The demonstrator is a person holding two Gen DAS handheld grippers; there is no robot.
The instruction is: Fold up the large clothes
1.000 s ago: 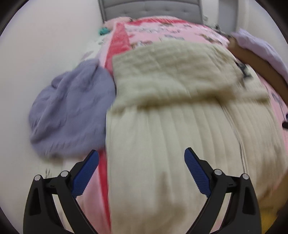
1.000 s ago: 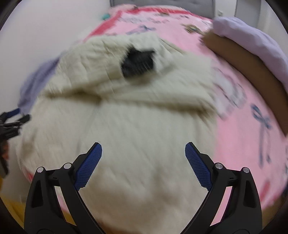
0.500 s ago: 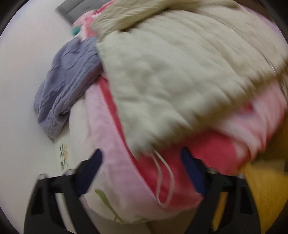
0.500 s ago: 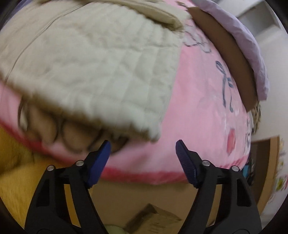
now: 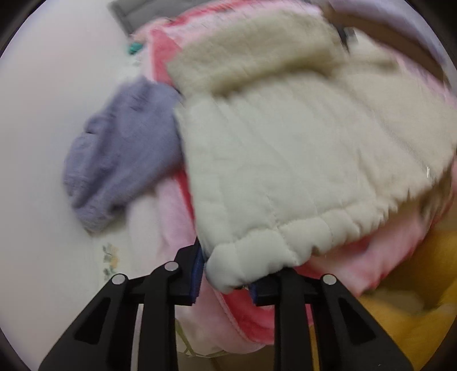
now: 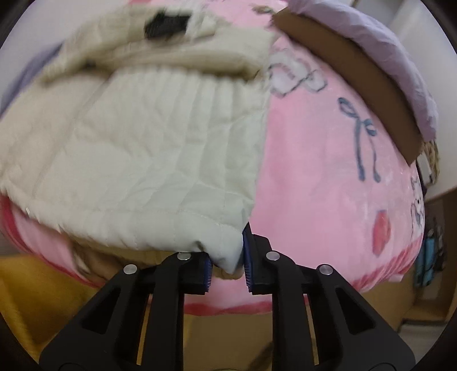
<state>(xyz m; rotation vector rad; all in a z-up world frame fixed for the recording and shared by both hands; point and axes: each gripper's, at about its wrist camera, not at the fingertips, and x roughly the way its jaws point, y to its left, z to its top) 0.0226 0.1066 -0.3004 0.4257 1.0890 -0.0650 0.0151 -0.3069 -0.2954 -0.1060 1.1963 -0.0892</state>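
Note:
A cream quilted jacket [image 5: 285,159] lies spread on a pink blanket [image 5: 371,256], its fleecy collar at the far end. My left gripper [image 5: 225,274] is closing its jaws on the jacket's near left hem corner, which bulges between the blue pads. In the right wrist view the same jacket [image 6: 148,159] fills the left half. My right gripper [image 6: 227,268] is closing its jaws on the near right hem corner, pinched between its pads. A dark label [image 6: 167,24] shows near the collar.
A lilac knitted garment [image 5: 122,148] lies bunched left of the jacket. The pink blanket [image 6: 328,177] with bow prints runs on to the right. A brown strip [image 6: 357,80] and pale lilac bedding [image 6: 380,48] edge its far right. Yellow fabric [image 5: 414,319] hangs below the bed edge.
Both grippers pulled back from over the jacket to its near hem. Each went from wide open to closed on a hem corner.

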